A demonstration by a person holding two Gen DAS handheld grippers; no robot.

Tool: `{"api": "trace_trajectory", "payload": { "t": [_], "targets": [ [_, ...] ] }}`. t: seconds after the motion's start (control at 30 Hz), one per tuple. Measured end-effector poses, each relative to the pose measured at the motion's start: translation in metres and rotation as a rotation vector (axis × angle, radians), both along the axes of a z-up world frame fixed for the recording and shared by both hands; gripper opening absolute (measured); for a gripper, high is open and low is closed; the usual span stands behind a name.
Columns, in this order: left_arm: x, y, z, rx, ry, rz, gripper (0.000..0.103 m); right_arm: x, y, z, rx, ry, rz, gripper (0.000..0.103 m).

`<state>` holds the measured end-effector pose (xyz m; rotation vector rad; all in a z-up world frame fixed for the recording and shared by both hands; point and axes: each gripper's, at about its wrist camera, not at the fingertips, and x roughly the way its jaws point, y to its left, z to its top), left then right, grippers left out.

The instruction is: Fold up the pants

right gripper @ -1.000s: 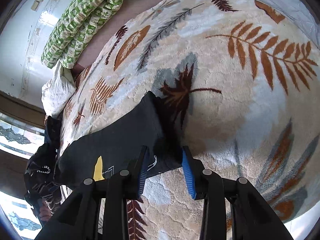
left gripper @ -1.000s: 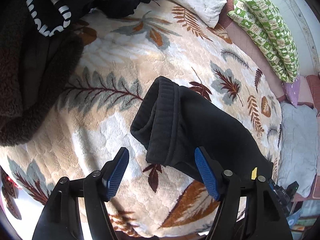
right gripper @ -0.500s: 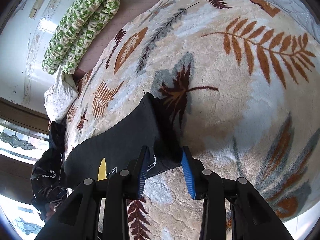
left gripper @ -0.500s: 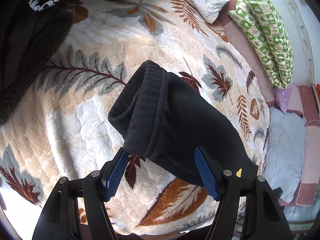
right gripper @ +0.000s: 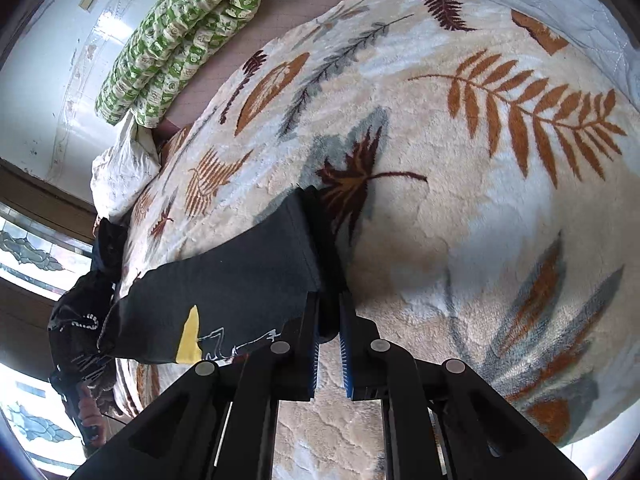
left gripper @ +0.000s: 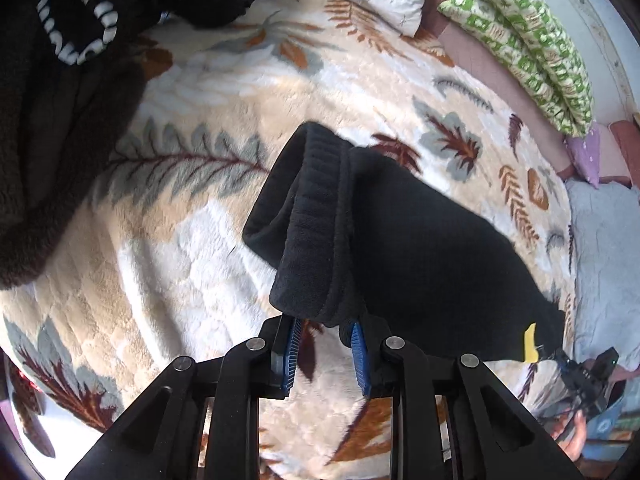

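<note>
On the leaf-patterned fleece blanket (left gripper: 192,240) lie black fleece pants (left gripper: 420,248) with a ribbed waistband (left gripper: 316,220) and a yellow tag (right gripper: 190,336). Left hand-held gripper (left gripper: 325,344) pinches the waistband's bunched edge; right hand-held gripper (right gripper: 329,336) is clamped on the pants' opposite corner, both low over the blanket.

The black pants (left gripper: 420,248) lie stretched across the leaf-patterned blanket (left gripper: 192,240) — the ribbed waistband (left gripper: 316,232) is bunched and lifted at one end, a yellow mark (right gripper: 191,336) near the other.
</note>
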<state>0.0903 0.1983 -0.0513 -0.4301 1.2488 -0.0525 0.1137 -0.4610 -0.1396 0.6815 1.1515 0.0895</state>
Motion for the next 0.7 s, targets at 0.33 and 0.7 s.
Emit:
{"api": "trace_trajectory", "payload": {
  "t": [0.33,0.7],
  "targets": [
    [-0.013,0.014,0.009,-0.04,-0.037,0.009,0.051,-0.004,-0.004,0.013,-0.037,0.011,0.014,0.017],
    [0.033,0.017,0.059,0.105,-0.104,-0.019,0.073,0.077,0.126,0.082,-0.001,-0.149,0.387,0.027]
  ]
}}
